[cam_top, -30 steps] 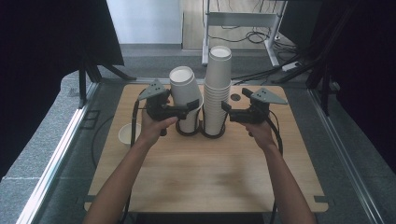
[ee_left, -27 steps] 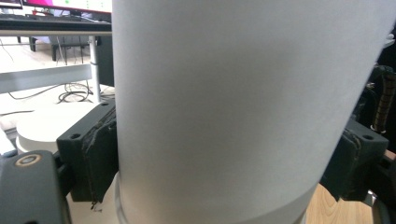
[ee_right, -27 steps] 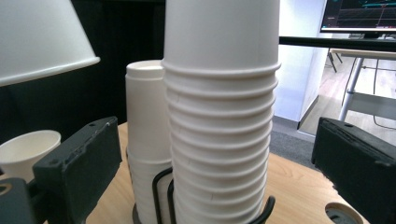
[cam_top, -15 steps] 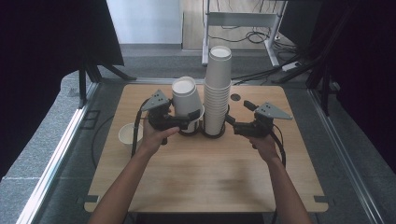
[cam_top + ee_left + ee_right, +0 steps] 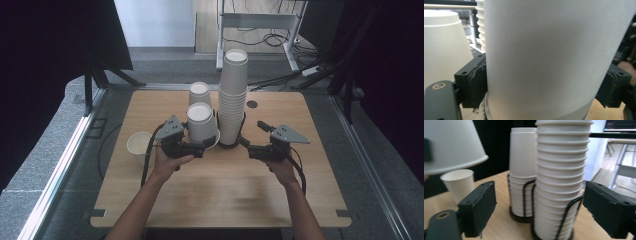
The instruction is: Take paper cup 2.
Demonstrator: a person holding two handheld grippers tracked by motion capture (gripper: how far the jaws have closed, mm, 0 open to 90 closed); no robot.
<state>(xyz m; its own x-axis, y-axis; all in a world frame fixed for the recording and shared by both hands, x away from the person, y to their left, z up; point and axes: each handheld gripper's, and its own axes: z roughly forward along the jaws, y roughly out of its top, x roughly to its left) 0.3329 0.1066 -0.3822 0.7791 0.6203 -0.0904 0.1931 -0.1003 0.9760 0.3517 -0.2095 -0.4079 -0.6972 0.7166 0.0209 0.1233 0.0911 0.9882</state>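
Observation:
My left gripper (image 5: pixel 196 148) is shut on an upside-down white paper cup (image 5: pixel 202 123), held just above the table in front of the shorter cup stack (image 5: pixel 200 92). In the left gripper view the cup (image 5: pixel 549 57) sits pinched between both jaws. A tall stack of white cups (image 5: pixel 234 95) stands in a black wire holder (image 5: pixel 229 145). My right gripper (image 5: pixel 256 138) is open, close to the right of that stack's base. In the right gripper view the tall stack (image 5: pixel 560 182) stands between the spread jaws, a little beyond them, with the shorter stack (image 5: pixel 522 170) behind it.
A single upright paper cup (image 5: pixel 139 147) stands on the wooden table (image 5: pixel 215 195) left of my left hand; in the right gripper view this cup (image 5: pixel 459 183) is at far left. A metal desk frame (image 5: pixel 260 30) and cables lie beyond the table.
My left gripper has lifted the top cup off the shorter stack and drawn it toward the person. My right gripper has backed away from the tall stack, nearer the person.

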